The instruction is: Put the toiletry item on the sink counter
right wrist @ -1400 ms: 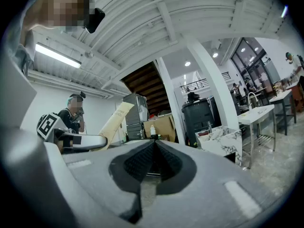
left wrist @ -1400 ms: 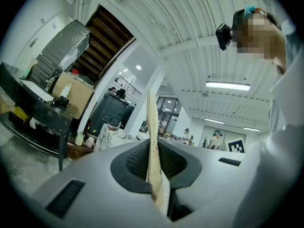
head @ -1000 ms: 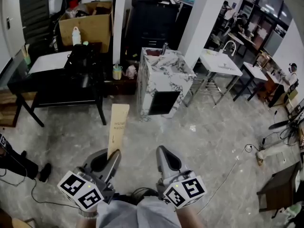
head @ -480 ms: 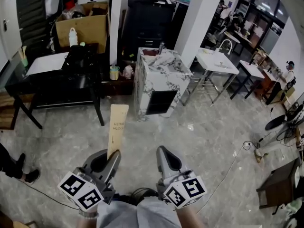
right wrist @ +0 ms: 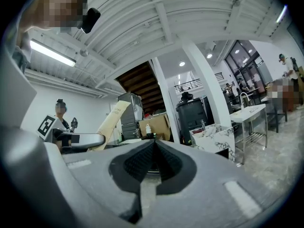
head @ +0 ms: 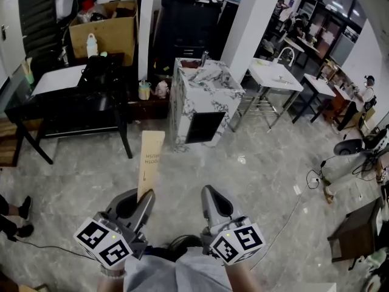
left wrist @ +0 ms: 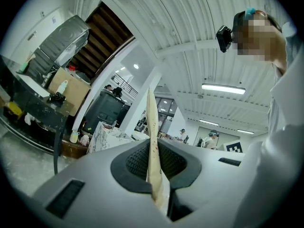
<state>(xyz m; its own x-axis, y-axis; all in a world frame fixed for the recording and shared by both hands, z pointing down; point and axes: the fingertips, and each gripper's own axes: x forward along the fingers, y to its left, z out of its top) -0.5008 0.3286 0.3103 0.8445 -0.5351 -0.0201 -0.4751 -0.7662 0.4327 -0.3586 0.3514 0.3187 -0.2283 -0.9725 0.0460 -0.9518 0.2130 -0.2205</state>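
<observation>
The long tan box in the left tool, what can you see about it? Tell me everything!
The long tan box is a slim, flat carton that looks like plain cardboard, with small dark print on its face. Its near end is pinched between the jaws of the left tool. The rest sticks straight out ahead, in the air above the grey floor. Seen edge-on in the left gripper view, it looks very thin. Nothing else touches it.

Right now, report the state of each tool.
Left tool: closed on the toothbrush box.
Right tool: closed, holding nothing.
</observation>
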